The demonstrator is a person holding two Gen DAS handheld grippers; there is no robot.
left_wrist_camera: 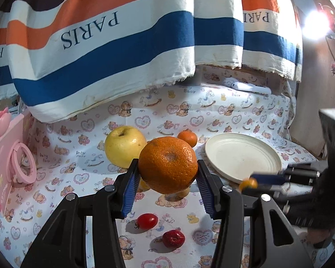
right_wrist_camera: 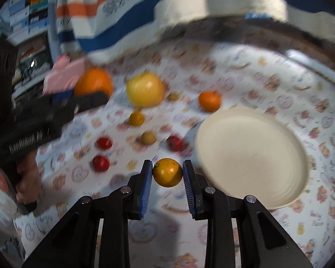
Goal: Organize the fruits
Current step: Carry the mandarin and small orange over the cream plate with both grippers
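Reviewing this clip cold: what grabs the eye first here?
A big orange clamped in the left tool, lifted above the bear-print cloth. The right tool pinches a small yellow-orange fruit beside the empty cream plate. Behind hangs a striped "PARIS" cloth.

The left gripper (left_wrist_camera: pixel 167 172) clamps a large orange (left_wrist_camera: pixel 168 164) between its blue pads, lifted off the table. The right gripper (right_wrist_camera: pixel 167 173) pinches a small yellow-orange fruit (right_wrist_camera: pixel 167 172). A hand (right_wrist_camera: pixel 25 178) grips the left gripper's handle.
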